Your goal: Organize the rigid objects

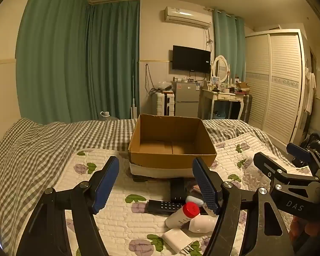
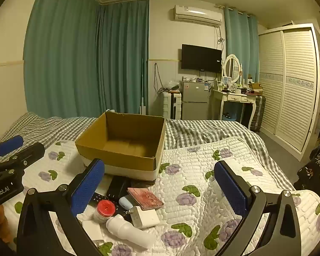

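Both grippers, left gripper [image 1: 155,183] and right gripper [image 2: 160,188], were held with jaws wide apart, empty. Crowded items risked double pickup; red-capped bottle [image 1: 182,214] judged likely to roll before reaching the cardboard box [image 1: 172,160].

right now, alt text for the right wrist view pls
An open right gripper hangs over a flowered quilt on a bed, above a small pile: red-capped bottle, white charger, remote, reddish case. An empty cardboard box sits just beyond; the left gripper shows at the left edge.
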### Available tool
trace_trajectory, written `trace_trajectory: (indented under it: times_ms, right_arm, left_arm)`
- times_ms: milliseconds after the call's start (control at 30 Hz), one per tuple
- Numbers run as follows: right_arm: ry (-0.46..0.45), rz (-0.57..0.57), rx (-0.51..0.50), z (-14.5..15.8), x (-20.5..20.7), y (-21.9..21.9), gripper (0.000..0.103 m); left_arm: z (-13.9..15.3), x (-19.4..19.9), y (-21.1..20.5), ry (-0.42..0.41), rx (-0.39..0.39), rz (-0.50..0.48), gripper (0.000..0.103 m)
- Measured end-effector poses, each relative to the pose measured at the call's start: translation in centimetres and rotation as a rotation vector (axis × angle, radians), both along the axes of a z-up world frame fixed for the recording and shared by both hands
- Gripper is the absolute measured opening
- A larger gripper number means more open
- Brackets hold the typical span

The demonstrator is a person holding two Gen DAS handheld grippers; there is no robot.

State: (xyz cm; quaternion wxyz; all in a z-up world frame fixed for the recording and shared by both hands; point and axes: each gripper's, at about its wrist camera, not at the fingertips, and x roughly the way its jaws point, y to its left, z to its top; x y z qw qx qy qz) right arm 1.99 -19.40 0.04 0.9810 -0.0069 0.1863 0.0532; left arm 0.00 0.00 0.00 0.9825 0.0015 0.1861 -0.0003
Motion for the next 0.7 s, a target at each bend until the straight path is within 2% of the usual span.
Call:
trace_trajectory:
  times_ms: [700]
  right_arm:
    - [0.018,0.013,-0.01,-0.31,0.32,0.29,0.103]
  left_arm:
    - [-0.27,-0.07,0.47,0.013,-0.014,0.004,0.074]
